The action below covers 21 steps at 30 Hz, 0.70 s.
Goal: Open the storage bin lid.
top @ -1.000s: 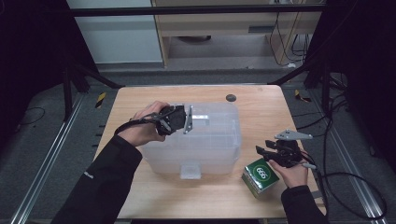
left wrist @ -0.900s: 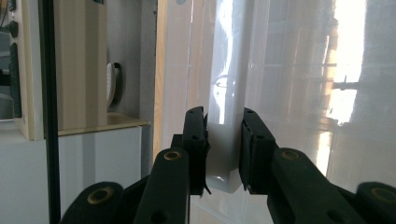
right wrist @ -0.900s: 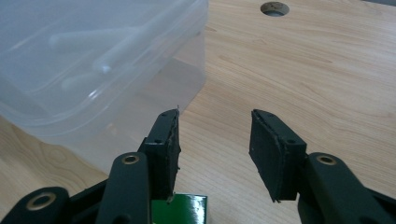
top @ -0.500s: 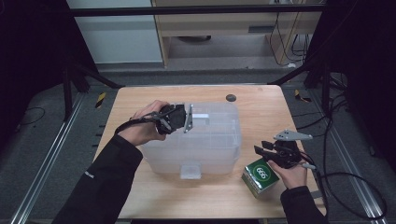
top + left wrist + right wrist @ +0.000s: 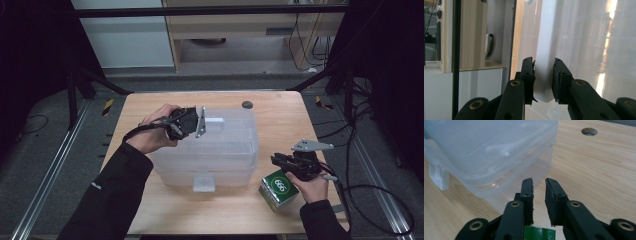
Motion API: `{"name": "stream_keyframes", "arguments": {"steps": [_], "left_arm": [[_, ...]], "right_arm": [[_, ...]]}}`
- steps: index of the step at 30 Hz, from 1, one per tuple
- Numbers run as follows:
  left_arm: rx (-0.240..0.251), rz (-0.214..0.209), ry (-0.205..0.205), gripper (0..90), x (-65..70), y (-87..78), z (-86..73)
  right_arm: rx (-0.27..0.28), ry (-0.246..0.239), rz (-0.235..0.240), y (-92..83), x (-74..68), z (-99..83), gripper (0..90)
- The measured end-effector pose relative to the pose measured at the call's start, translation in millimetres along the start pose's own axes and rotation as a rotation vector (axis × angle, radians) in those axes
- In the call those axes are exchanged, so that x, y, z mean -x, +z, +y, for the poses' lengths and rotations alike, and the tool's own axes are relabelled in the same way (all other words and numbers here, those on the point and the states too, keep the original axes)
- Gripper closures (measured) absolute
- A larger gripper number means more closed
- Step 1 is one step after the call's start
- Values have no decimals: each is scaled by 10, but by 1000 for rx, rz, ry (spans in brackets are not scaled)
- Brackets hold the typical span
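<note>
Done: your left gripper clamps the box latch | Left: right gripper, just narrowing, nothing held; green carton at box's 4 o'clock.

My two tongs are matte black: the left gripper and the right gripper, the latter topped by a grey three-cornered plate. At frame centre sits the clear, milky-white plastic storage box with a frosted white latch. Lower right lies the small dark-green carton with white lettering. Everything rests on the pale, wood-grained table, with its dark round hole.
</note>
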State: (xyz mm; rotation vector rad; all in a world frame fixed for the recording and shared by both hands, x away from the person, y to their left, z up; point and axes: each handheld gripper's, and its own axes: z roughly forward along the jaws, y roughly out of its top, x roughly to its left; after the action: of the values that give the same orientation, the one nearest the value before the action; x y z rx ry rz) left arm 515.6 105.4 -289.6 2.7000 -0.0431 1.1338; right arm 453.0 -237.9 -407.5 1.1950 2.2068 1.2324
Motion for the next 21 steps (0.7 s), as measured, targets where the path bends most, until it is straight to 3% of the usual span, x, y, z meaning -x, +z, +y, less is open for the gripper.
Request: {"name": "stream_keyframes", "arguments": {"steps": [8,21], "left_arm": [[-6,10,-7,726,-65,3,3],[-6,26,-31,719,-184,30,3]], "right_arm": [[-7,-7,47,-12,-17,10,899],[-18,-29,76,-2,-46,8,900]]}}
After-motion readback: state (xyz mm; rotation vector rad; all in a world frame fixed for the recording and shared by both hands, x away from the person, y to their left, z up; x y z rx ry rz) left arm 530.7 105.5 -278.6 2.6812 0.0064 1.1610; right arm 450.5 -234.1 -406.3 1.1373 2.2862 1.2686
